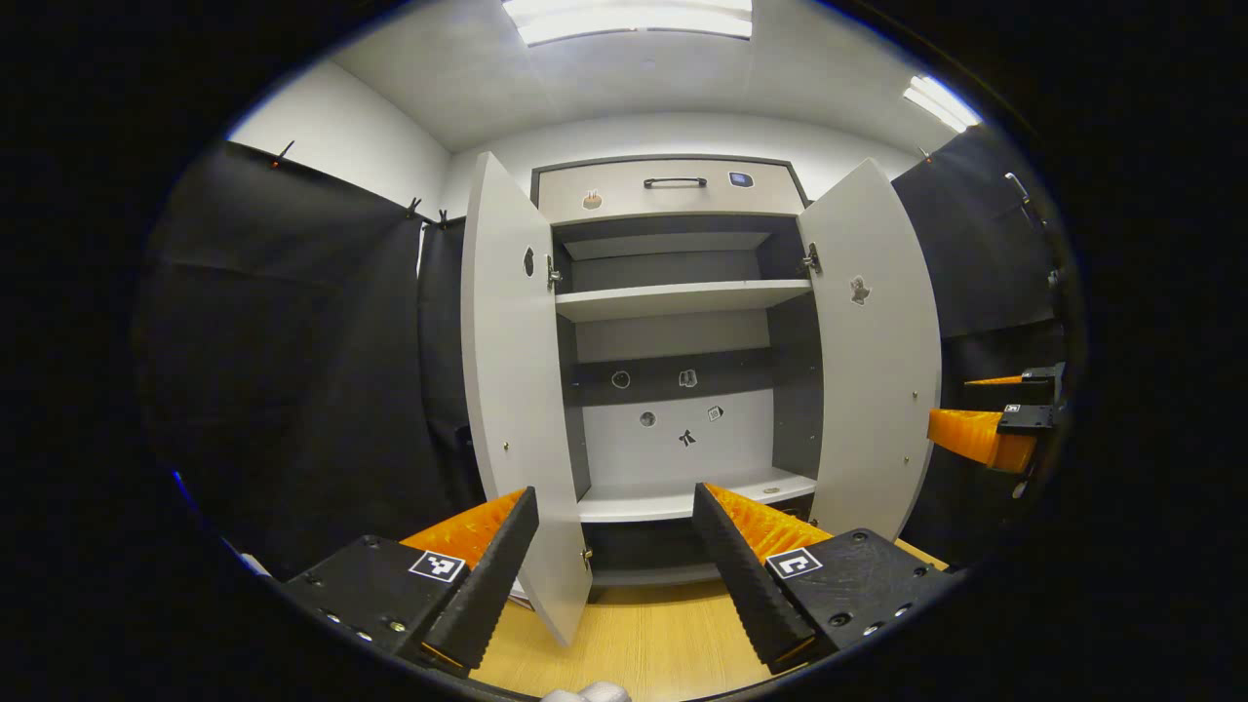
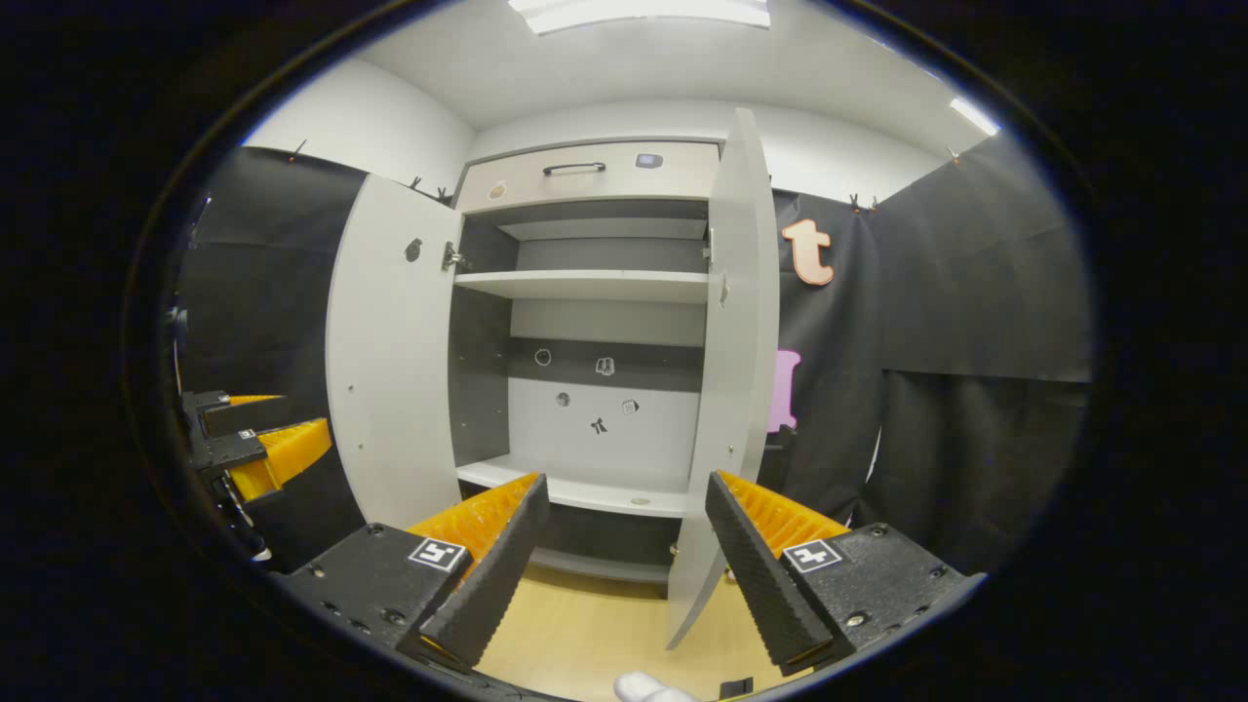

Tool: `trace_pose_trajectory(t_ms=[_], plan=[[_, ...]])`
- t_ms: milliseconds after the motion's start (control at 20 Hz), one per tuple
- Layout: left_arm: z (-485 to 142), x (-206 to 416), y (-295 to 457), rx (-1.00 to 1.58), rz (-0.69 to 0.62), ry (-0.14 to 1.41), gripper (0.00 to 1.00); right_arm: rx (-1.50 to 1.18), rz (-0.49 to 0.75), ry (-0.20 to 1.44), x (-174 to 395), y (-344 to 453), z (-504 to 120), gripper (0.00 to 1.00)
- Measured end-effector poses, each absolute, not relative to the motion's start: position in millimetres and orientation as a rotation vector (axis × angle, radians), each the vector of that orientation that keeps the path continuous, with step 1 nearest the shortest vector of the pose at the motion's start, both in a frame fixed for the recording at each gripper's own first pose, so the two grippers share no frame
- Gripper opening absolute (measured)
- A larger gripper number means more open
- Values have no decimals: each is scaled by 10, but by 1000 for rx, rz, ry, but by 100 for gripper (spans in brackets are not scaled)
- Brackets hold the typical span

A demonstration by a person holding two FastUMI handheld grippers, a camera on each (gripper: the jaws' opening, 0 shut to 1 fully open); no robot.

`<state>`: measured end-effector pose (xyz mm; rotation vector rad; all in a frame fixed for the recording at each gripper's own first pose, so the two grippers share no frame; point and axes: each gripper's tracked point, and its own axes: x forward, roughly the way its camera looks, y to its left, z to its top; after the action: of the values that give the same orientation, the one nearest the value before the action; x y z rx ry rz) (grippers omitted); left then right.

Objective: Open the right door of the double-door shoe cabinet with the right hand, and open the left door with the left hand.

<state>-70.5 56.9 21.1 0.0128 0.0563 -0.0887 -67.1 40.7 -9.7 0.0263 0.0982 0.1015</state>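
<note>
The shoe cabinet (image 1: 673,302) stands ahead with both doors swung outward. In the left gripper view its left door (image 1: 512,390) hangs open, and the door's lower edge sits in the gap between my left gripper's (image 1: 616,492) wide-open fingers, untouched. The right door (image 1: 877,351) is open too, with my right gripper (image 1: 951,402) just past its outer edge. In the right gripper view the right door (image 2: 731,370) shows nearly edge-on, its bottom between my open right gripper's (image 2: 626,480) fingers, close to the right finger (image 2: 751,556). The left door (image 2: 390,361) and left gripper (image 2: 307,414) are at the left.
Bare shelves (image 1: 682,297) and a back panel with small stickers (image 1: 687,378) show inside. A drawer with a dark handle (image 1: 675,181) tops the cabinet. Pale wood floor (image 1: 643,643) lies below. Black cloth walls (image 1: 292,361) close in on both sides.
</note>
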Motion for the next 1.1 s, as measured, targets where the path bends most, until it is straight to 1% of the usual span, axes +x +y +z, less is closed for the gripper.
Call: trace_pose_trajectory(t_ms=[1100], plan=[[155, -643, 643, 23, -82, 63, 96, 16, 87, 82, -591, 379, -56, 100]])
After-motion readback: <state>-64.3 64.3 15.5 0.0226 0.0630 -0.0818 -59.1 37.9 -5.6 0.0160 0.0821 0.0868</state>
